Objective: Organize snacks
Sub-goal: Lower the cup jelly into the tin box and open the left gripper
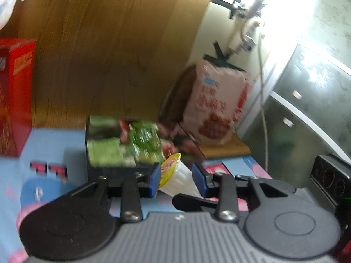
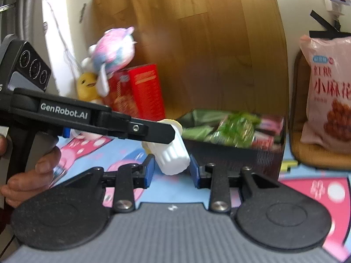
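Holding a small white ribbed cup (image 2: 173, 156) with a yellow foil lid between them, both grippers are at the near edge of the dark box (image 1: 103, 173) where the snacks are being gathered. From the right wrist view, the right gripper (image 2: 172, 171) has its blue pads on either side of the cup's base, closed partway so the cup sits tilted with its lid away from the camera; the left gripper (image 2: 162, 131) reaches in from the left, and its finger lies over the lid end. From the left wrist view, the left gripper (image 1: 175, 178) is narrowed around the lidded end of the same cup (image 1: 175, 175), the left pad against the yellow lid; contact on the other pad is blurred.

As for progress, the box already carries several green and red packets (image 1: 136, 140), so part of the sorting looks done. Left outside it are the cup in hand, a large pink snack bag (image 1: 217, 105) standing to the right on a wooden tray, and a red carton (image 2: 140, 92) at the back left beside some plush toys (image 2: 109, 52). All sit on a blue patterned mat (image 1: 54, 144). My judgement: roughly midway.
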Tool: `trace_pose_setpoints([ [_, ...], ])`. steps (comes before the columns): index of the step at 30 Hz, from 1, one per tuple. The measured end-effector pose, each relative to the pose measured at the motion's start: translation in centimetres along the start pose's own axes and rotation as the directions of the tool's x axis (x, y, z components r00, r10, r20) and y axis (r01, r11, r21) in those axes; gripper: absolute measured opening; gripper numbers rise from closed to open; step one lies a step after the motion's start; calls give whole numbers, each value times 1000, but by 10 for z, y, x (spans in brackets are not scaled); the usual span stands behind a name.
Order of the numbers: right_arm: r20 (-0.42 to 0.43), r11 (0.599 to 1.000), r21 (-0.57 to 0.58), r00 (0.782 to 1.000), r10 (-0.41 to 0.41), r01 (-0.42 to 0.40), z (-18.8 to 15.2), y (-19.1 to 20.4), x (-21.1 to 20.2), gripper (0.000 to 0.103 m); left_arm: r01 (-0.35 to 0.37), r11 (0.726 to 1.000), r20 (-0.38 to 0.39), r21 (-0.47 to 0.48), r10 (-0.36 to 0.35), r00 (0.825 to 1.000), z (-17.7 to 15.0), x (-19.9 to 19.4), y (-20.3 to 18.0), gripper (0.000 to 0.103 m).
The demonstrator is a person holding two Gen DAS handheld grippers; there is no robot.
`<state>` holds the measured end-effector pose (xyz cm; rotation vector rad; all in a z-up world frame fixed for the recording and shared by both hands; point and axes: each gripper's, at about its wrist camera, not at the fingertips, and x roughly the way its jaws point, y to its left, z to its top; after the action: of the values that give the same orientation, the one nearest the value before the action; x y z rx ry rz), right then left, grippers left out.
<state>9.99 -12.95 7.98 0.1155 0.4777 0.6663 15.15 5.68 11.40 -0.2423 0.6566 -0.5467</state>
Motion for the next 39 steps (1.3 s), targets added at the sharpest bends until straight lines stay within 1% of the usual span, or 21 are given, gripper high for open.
trace_pose_setpoints([
  [4,-2,1000,9,1000,-16,16,26,-17,30,37,-22,1000,17,-17,22,1000,30,27,18,32],
  [8,-19,999,-1,998,-52,52,36,-31,59,37,-63,998,7,-24,63,998,42,56,35,32],
  [13,-54,995,-12,994,-95,94,33,-45,87,37,-152,987,1,-46,152,988,38,83,45,33],
  [17,-79,995,-36,992,-96,93,30,-49,95,37,-223,974,22,-47,224,974,30,91,46,35],
  [19,-83,993,-55,991,-109,105,31,-48,97,40,-251,967,34,-40,252,967,27,92,45,38],
  [21,-89,993,-44,990,-113,110,32,-50,97,40,-290,956,45,-46,292,955,25,91,46,49],
  [24,-73,992,-33,989,-125,123,34,-53,92,42,-310,948,62,-68,314,947,22,84,49,49],
  [26,-52,991,-20,990,-130,129,33,-53,82,46,-319,945,70,-74,324,943,20,78,48,49],
  [28,-33,991,-6,990,-135,134,31,-54,71,46,-337,939,81,-72,342,936,16,71,43,50],
  [29,-27,991,1,990,-136,136,29,-54,66,46,-342,937,87,-69,347,934,15,67,40,53],
  [34,-8,989,34,989,-145,145,18,-49,43,46,-368,930,106,-20,368,924,9,50,20,54],
  [37,-3,987,67,989,-150,150,9,-43,31,46,-391,920,116,18,386,915,-1,38,7,57],
  [39,9,984,88,988,-156,155,2,-38,20,48,-411,910,118,49,404,907,-10,31,0,58],
])
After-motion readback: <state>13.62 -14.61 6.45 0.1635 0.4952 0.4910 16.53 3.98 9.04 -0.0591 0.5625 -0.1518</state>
